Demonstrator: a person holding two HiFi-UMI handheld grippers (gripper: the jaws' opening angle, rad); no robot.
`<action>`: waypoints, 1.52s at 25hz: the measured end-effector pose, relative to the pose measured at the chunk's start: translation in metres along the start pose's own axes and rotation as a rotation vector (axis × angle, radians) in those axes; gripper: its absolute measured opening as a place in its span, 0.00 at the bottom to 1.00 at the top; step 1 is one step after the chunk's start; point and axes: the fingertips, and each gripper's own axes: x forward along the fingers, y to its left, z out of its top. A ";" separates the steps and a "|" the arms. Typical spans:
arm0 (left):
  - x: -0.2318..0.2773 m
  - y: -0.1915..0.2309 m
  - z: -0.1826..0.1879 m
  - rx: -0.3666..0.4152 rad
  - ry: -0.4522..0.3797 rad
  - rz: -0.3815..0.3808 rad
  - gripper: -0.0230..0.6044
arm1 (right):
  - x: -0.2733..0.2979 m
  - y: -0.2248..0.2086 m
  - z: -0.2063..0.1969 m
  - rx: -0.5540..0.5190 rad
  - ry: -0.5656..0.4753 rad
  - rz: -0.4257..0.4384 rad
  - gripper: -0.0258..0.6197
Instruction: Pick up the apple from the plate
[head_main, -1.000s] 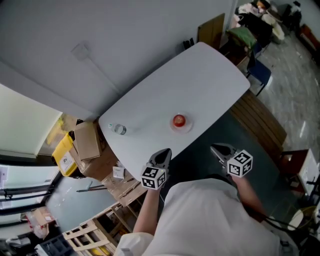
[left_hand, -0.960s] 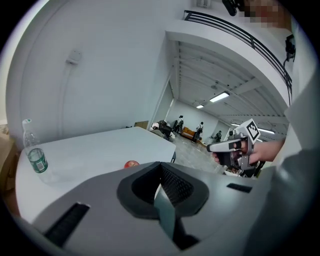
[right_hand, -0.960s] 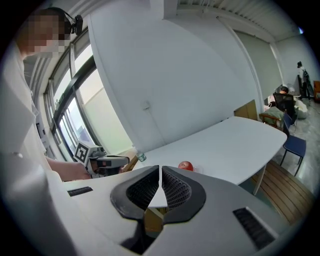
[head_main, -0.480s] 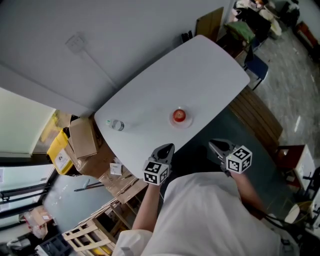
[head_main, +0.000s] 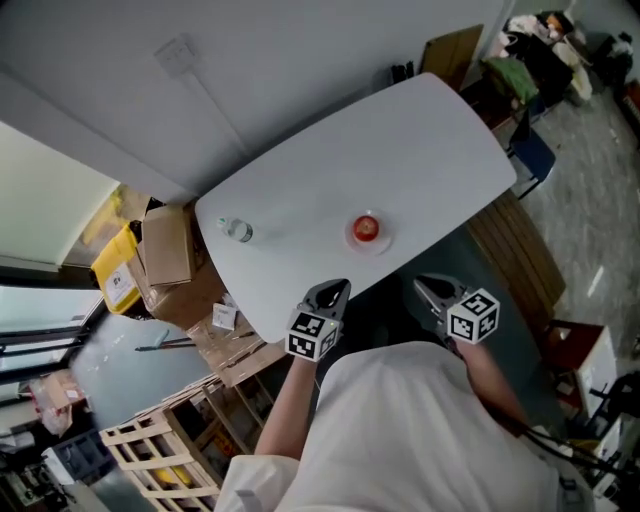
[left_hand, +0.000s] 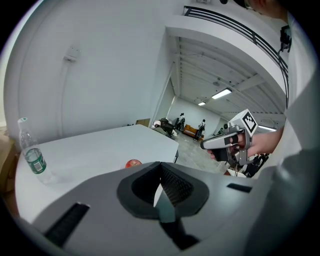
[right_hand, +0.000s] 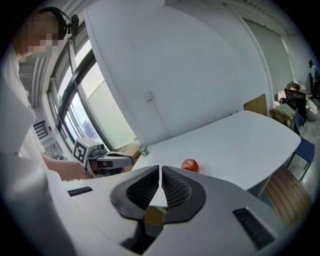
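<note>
Right tongs (head_main: 422, 283) nearer — apple (head_main: 366, 227) upright on plate (head_main: 352, 240).

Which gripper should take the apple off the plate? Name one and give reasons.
Left, narrowly. In the head view the left gripper sits a little nearer the apple than the right gripper. Both aim at it, jaws shut, so either must open first.

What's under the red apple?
A pale plate lies under the apple, on the white table. Only the plate's rim shows; the apple covers its middle.
</note>
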 end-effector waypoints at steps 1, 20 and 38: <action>0.002 0.001 0.001 -0.008 -0.001 0.011 0.04 | 0.004 -0.002 0.003 -0.005 0.007 0.011 0.10; 0.096 0.018 0.020 -0.052 0.084 0.116 0.20 | 0.043 -0.071 0.045 -0.019 0.124 0.169 0.10; 0.168 0.064 0.002 -0.026 0.233 0.248 0.42 | 0.062 -0.126 0.057 -0.032 0.232 0.228 0.10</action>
